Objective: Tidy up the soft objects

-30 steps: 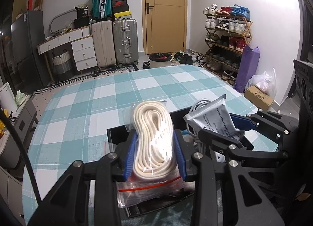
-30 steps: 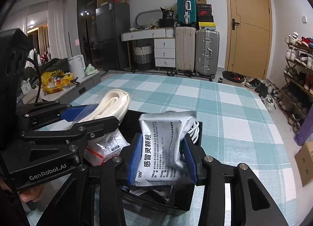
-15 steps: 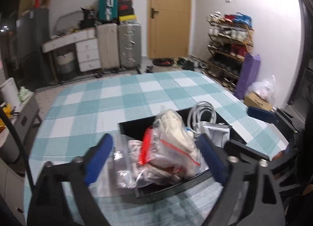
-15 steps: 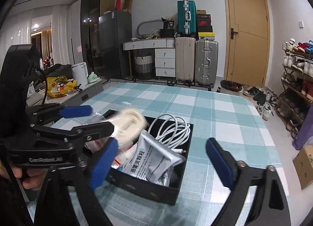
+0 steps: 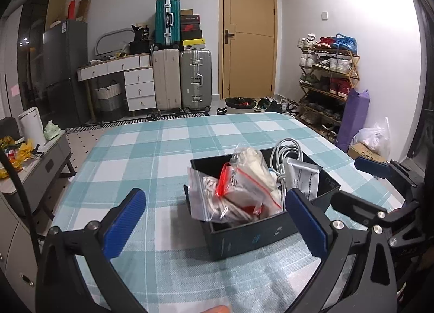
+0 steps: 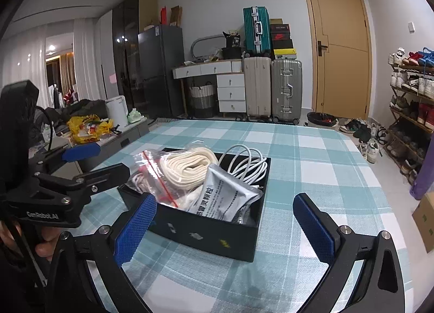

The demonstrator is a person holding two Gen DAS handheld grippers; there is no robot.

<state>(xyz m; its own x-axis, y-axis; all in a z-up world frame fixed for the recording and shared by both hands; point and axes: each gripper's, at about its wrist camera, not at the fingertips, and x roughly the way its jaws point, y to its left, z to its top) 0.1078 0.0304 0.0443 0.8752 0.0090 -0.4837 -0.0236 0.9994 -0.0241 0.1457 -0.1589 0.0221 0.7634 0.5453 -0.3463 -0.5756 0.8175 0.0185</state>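
Suitcases, a white drawer unit, a shoe rack and a tan door line the far wall of the room; nearer the cameras stands a tabletop (image 5: 152, 150) under a teal-and-white checked cloth. On it, toward the near edge, sits a black box (image 6: 206, 234), the only thing the cloth carries.

Inside the box lie three soft items. A zip bag (image 5: 238, 191) with a red seal, holding cream rope, fills the left part and sticks up above the rim. A coiled white cable (image 6: 244, 162) rests at the back right. A silver sachet (image 6: 227, 197) with printed text leans on the front right, partly over the cable.

Both tools stand clear of the box. The left hand-held gripper (image 5: 214, 218) has its jaws opening, spread wide, nothing between the blue pads but open cloth and the near-left corner of the box beyond them. The right hand-held gripper (image 6: 225, 229) is likewise opening wide; the box front shows between its pads, yet neither pad touches it. Neither has hold of anything.

By the look of it, the sorting is nearly or fully done: every soft item in view is already in the box, and none is left loose on the cloth. What might remain is tidying, since the bag sits high and untucked, or closing the box, though no lid is visible.
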